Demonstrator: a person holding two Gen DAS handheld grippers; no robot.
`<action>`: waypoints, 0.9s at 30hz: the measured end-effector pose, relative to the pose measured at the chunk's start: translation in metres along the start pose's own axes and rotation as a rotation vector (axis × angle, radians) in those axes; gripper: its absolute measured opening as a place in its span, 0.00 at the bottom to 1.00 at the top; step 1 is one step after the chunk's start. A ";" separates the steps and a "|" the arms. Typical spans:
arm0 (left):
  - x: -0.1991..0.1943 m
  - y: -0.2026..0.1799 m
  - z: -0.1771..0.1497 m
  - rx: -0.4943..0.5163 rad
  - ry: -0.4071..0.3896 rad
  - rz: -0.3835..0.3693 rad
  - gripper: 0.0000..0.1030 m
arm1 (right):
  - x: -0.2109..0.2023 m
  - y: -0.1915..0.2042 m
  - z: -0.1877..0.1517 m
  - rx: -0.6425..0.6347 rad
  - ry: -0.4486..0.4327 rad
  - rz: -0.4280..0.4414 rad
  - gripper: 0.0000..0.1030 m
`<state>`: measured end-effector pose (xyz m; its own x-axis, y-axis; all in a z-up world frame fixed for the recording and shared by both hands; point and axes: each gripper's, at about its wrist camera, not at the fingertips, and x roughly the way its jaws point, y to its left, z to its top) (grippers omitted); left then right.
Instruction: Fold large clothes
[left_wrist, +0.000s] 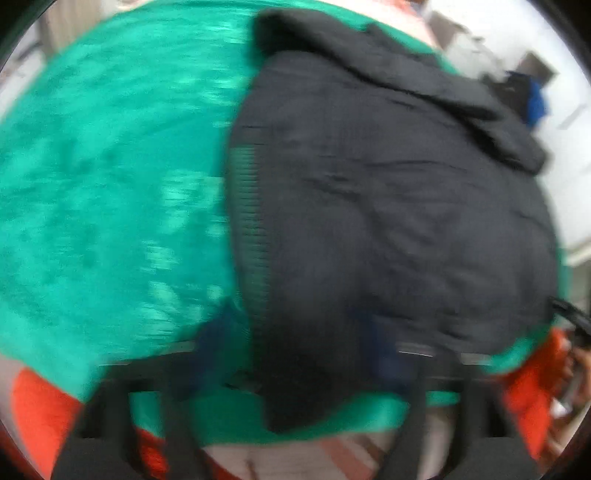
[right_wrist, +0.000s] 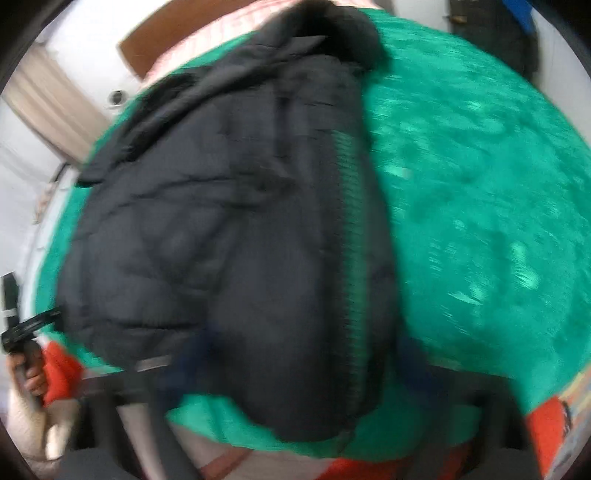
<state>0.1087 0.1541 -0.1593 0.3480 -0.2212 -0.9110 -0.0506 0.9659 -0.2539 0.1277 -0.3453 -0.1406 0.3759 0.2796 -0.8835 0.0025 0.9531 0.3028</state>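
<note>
A large black puffer jacket (left_wrist: 388, 206) lies on a green fuzzy blanket (left_wrist: 110, 184), folded into a long shape with its hood at the far end. It also shows in the right wrist view (right_wrist: 229, 240), on the same blanket (right_wrist: 480, 221). Both views are motion-blurred. My left gripper (left_wrist: 295, 354) hovers over the jacket's near hem; its blurred fingers stand apart and hold nothing. My right gripper (right_wrist: 295, 362) hovers over the near hem too, fingers apart and empty. The left gripper also shows at the left edge of the right wrist view (right_wrist: 22, 325), in a hand.
The blanket covers a bed with a brown headboard (right_wrist: 147, 48) and pink bedding at the far end. Orange fabric (left_wrist: 40, 413) hangs at the near bed edge. Dark and blue clothes (left_wrist: 528, 99) hang by the white wall. A beige curtain (right_wrist: 48, 114) is at left.
</note>
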 end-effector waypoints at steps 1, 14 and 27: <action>-0.002 -0.003 0.000 0.004 -0.006 0.015 0.27 | -0.004 0.005 0.003 -0.026 0.002 -0.006 0.40; -0.009 -0.048 -0.032 0.168 -0.012 0.117 0.31 | -0.013 0.008 -0.002 -0.108 -0.058 -0.190 0.39; -0.052 -0.150 0.084 0.712 -0.420 0.332 0.93 | -0.062 0.045 -0.028 -0.125 -0.329 -0.173 0.72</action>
<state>0.1765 0.0316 -0.0467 0.7402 0.0179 -0.6722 0.3351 0.8568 0.3918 0.0780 -0.3170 -0.0823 0.6571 0.0804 -0.7495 -0.0129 0.9954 0.0955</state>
